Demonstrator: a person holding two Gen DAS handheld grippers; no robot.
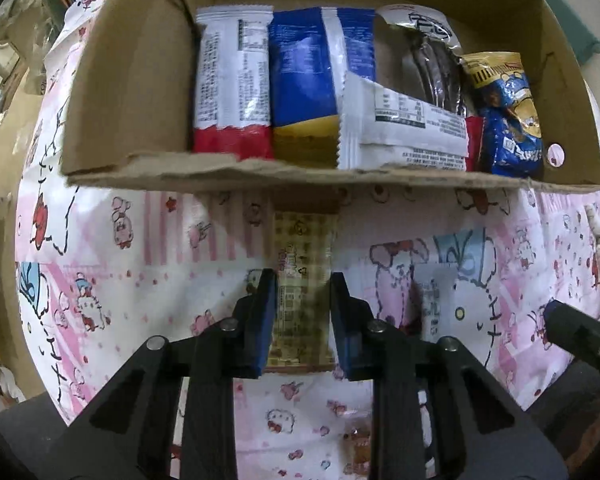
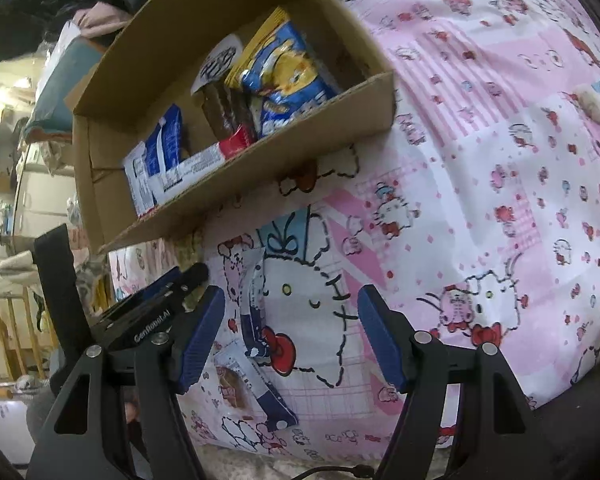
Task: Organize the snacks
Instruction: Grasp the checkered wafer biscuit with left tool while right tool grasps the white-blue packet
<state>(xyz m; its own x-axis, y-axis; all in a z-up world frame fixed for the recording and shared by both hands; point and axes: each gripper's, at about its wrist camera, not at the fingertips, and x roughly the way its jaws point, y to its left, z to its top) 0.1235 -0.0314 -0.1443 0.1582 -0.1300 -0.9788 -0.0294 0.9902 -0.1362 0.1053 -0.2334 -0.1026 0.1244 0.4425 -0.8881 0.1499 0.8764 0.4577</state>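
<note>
Snacks are split between a cardboard box (image 1: 140, 92) and the cartoon-print cloth (image 1: 160, 288) on which the box stands. Left gripper (image 1: 303, 286): its two blue pads flank a beige checked packet (image 1: 303, 280) that lies flat on the cloth just below the box's front wall; the pads sit against the packet's long edges, pinching it. Beyond the packet's far end, the front wall of the box shows a torn upper edge. Inside the box, from left to right in the left wrist view, stand a white wrapper with a red end (image 1: 232, 80), a blue wrapper with a gold end (image 1: 304, 80), a white wrapper lying across at an angle (image 1: 404, 132), a clear pack of dark biscuits (image 1: 432, 68) and a blue-and-yellow bag (image 1: 508, 116). All lean against one another near the front wall. Right gripper (image 2: 291, 300): its fingers are spread wide and grip nothing. Between them, on the cloth, lies a white-and-blue wrapper (image 2: 254, 312), close to the left finger and apart from the right one. A second small wrapper with a brown item (image 2: 232, 384) lies just below it, touching or overlapping it; which one cannot be told. The box (image 2: 236, 188) lies up and to the left of the right gripper, with the same bag (image 2: 288, 80) at its near end. The left gripper's black body (image 2: 152, 320) shows at the left edge of the right wrist view.
</note>
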